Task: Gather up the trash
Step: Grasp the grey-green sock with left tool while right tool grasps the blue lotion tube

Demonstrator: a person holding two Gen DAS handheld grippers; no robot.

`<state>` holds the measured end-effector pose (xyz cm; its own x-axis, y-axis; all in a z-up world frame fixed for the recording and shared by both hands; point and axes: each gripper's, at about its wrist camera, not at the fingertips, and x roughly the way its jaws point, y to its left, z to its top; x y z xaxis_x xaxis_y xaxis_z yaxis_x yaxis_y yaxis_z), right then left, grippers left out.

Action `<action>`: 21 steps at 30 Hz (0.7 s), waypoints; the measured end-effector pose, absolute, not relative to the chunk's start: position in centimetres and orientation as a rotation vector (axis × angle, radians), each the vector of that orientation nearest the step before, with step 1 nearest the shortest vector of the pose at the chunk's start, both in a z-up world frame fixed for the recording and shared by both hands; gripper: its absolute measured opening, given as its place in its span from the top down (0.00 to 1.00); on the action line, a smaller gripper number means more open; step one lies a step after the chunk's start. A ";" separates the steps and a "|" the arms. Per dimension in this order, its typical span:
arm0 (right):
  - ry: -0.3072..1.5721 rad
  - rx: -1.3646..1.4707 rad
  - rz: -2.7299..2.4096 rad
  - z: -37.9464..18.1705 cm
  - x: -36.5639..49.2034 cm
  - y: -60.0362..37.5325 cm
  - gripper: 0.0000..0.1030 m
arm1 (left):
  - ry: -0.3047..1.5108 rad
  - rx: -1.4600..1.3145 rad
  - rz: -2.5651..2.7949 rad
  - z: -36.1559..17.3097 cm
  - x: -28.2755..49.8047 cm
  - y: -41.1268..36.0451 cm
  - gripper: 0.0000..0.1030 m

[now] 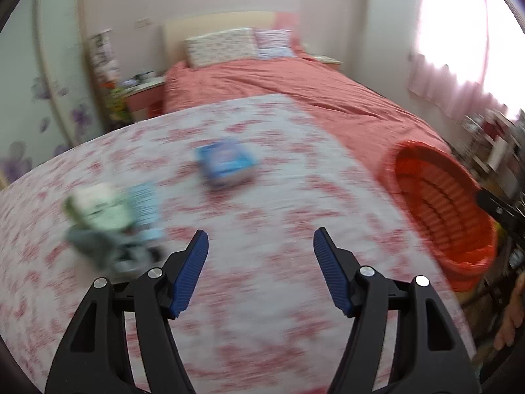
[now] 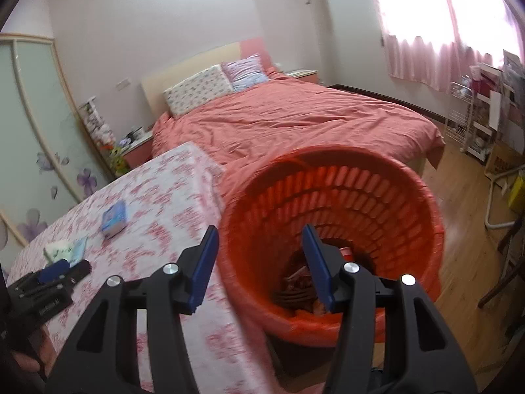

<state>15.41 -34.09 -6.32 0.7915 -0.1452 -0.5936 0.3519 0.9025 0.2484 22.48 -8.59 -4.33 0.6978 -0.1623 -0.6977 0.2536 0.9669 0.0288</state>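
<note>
My left gripper point(image 1: 261, 233) stands open above a table covered in a red-flowered cloth point(image 1: 262, 295), with nothing between its fingers. Ahead of it lies a small blue box point(image 1: 226, 164), and to its left a crumpled green-and-white wrapper point(image 1: 98, 210) beside a light blue packet point(image 1: 146, 207); all are blurred. My right gripper point(image 2: 260, 228) is open and empty over the near rim of a red slatted basket point(image 2: 344, 190). Trash point(image 2: 302, 282) lies in the basket's bottom. The right wrist view also shows the blue box point(image 2: 114, 218), the wrapper point(image 2: 59, 249) and the left gripper point(image 2: 65, 267).
The red basket point(image 1: 443, 203) stands at the table's right edge, on a wooden floor point(image 2: 459, 262). Behind is a bed with a coral cover point(image 2: 295, 121) and two pillows. A wardrobe point(image 2: 39, 131) is at left, white shelving point(image 2: 472, 121) at right. A hand point(image 1: 512, 315) shows at the right edge.
</note>
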 end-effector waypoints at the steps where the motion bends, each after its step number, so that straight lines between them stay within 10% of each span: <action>1: 0.604 0.353 -0.266 -6.3 15.5 -33.6 0.49 | 0.765 0.117 -0.207 -4.3 22.6 -7.6 0.33; 17: 0.688 0.261 -0.121 -7.2 19.2 -24.1 0.48 | 0.854 -0.034 0.042 -7.7 26.9 2.9 0.24; 21: 0.700 0.242 -0.099 -7.3 19.8 -22.7 0.48 | 0.876 -0.070 0.020 -8.5 27.1 3.9 0.47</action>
<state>19.76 -22.66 -7.34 0.7617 -0.0092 -0.6478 0.1711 0.9673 0.1874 27.11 3.93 -8.49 0.6404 -0.0110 -0.7680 -0.0464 0.9975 -0.0530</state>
